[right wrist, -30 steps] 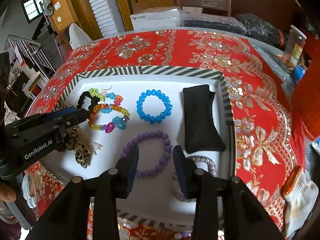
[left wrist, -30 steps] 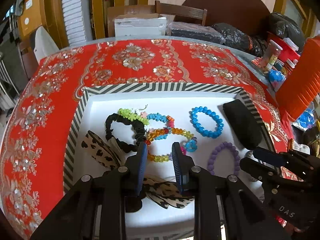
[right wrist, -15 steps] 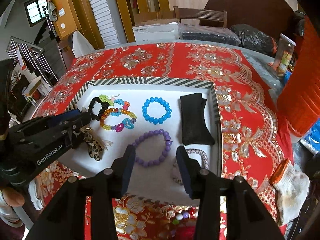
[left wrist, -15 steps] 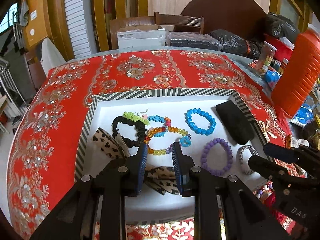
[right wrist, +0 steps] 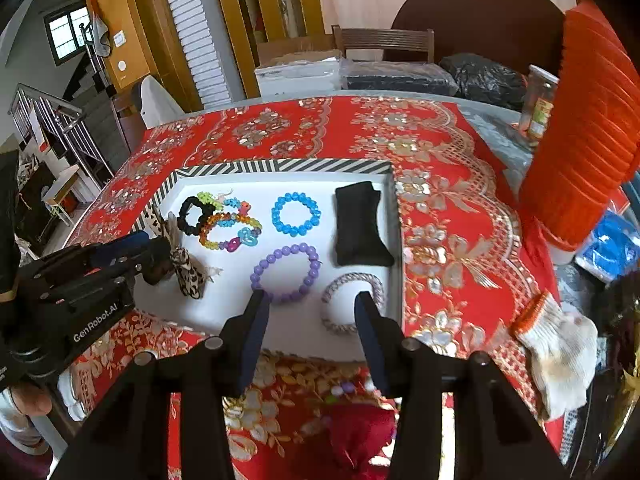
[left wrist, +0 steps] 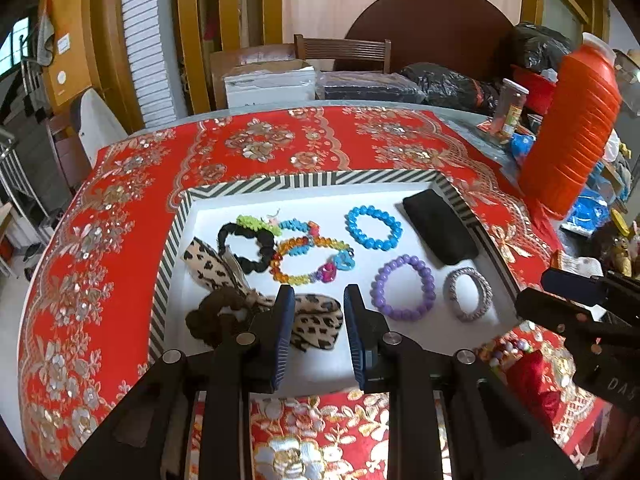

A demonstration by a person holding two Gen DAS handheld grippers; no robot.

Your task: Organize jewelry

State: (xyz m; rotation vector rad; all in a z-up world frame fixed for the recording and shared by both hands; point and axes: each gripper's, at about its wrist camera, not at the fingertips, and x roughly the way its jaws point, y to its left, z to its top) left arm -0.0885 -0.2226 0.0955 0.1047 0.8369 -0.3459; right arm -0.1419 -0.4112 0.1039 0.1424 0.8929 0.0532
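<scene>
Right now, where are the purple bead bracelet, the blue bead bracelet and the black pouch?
purple bead bracelet [right wrist: 285, 273]: right wrist view, on its left-hand beads.
blue bead bracelet [right wrist: 296, 213]: right wrist view, on its lower beads.
black pouch [right wrist: 360, 224]: right wrist view, middle of the fabric.

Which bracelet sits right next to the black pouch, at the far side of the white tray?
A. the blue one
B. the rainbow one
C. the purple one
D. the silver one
A: the blue bracelet lies beside the black pouch along the far part of the tray, while the purple bracelet and the silver bangle lie nearer the grippers.
</scene>
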